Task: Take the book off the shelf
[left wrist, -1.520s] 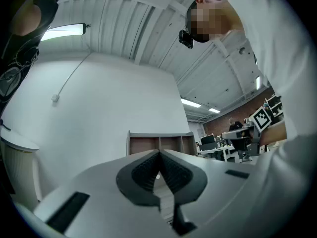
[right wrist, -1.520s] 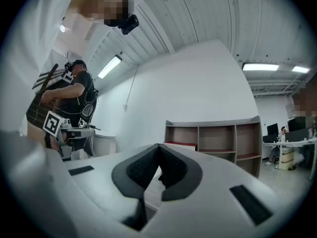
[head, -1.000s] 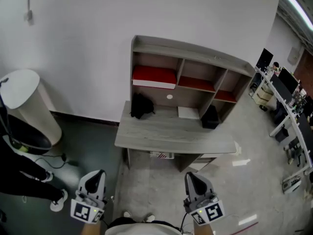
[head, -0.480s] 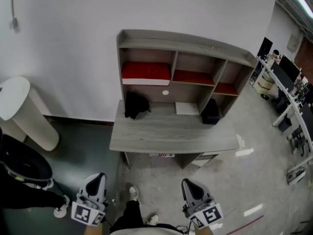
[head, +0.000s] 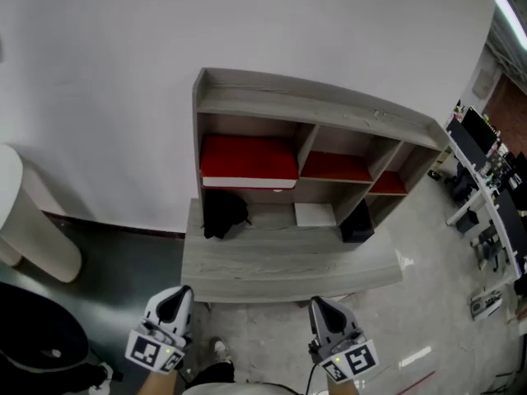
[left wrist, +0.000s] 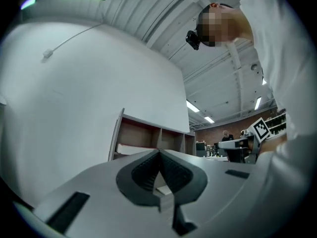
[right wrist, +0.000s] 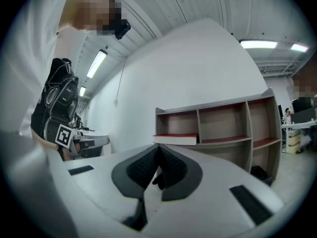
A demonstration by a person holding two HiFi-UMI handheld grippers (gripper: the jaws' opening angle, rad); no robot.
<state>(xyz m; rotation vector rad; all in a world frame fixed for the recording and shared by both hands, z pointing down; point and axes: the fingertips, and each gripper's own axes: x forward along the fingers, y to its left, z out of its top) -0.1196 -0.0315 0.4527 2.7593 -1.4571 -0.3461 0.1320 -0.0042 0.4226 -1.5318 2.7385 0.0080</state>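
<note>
Shelf (head: 317, 107) nearer, red book (head: 247, 158) inside.

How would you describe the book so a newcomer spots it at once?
A grey desk with a three-compartment shelf unit stands against the white wall. The book lies flat in the leftmost compartment. It alone is thick, red with a white page edge.

We see a plain white wall (head: 115, 89) behind a grey wooden desk (head: 280, 270). On the desk stands a shelf unit (head: 329, 109) of the same wood, with three compartments. The floor (head: 436, 295) is light grey, and darker at the left. At the far right are office tables with monitors (head: 482, 142). Long ceiling lamps (right wrist: 260, 44) are lit.
</note>
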